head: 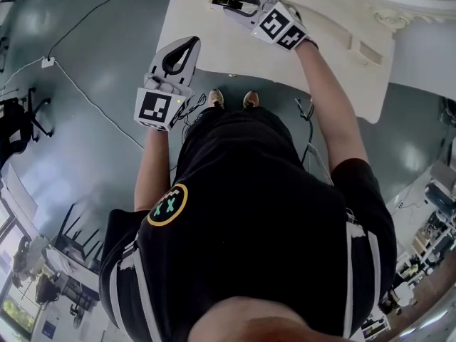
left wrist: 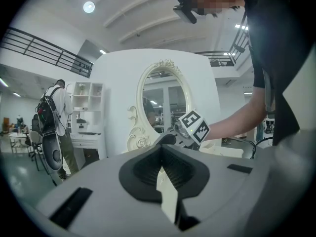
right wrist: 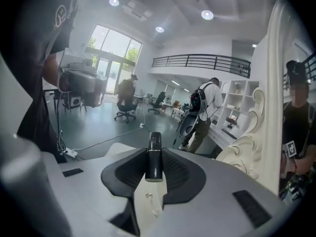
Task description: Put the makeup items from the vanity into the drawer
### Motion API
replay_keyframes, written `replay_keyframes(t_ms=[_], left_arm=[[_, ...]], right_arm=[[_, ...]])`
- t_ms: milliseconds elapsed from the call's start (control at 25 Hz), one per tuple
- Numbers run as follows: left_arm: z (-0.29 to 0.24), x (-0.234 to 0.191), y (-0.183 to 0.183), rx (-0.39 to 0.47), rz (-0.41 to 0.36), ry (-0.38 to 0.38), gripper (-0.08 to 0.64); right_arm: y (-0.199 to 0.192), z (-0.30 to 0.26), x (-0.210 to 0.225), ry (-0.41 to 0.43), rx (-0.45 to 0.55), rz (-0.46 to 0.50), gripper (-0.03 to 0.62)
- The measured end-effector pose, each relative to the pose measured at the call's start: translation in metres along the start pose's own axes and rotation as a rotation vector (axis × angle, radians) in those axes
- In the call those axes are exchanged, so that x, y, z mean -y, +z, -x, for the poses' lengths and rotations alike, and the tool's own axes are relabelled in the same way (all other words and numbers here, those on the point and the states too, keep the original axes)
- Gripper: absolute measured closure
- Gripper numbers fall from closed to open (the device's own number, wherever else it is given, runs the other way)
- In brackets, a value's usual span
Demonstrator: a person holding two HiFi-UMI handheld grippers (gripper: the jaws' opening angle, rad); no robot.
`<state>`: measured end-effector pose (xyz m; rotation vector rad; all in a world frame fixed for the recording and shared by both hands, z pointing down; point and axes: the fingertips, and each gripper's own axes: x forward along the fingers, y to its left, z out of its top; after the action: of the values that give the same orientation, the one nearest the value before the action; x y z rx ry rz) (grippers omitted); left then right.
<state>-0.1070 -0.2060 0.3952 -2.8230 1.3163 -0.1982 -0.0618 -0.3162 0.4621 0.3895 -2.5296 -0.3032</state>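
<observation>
Person's black shirt (head: 249, 212) fills the near part of the head view. Left gripper (head: 191, 43) hangs at the near left edge of the white vanity top (head: 235, 52), its jaws closed together with nothing between them. Right gripper (head: 222, 2) is farther off, over the vanity top. Its jaws stand narrow, clamped on a black makeup tube (right wrist: 154, 157), and the oval mirror (left wrist: 165, 100) is at its right.

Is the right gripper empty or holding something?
Holding: the right gripper has its jaws shut on a small black tube, with the pads pressing on both of its sides.
</observation>
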Motion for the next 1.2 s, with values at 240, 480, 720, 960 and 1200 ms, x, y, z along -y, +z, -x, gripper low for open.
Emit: replay_keyframes(t_ms=[240,480,720,960,1200], left_arm=[[0.0,-0.002,0.001,-0.002,-0.003,0.005,0.54],[0.008,-0.008,-0.002,-0.007,0.004,0.025,0.54],[0.015,-0.012,-0.007,-0.024,0.003,0.035,0.54],[0.014,-0.015,-0.007,-0.03,0.011,0.043,0.54],[0.01,-0.016,-0.007,-0.043,0.016,0.052,0.54]], right_arm=[[-0.032,-0.027,0.022,-0.001,-0.083,-0.015,0.475],[-0.077,-0.059,0.037,0.035,-0.2,-0.06,0.475],[-0.099,-0.067,0.038,0.046,-0.239,-0.091,0.474],[-0.103,-0.069,0.041,0.026,-0.222,-0.125,0.432],[-0.097,-0.062,0.042,0.02,-0.202,-0.127,0.373]])
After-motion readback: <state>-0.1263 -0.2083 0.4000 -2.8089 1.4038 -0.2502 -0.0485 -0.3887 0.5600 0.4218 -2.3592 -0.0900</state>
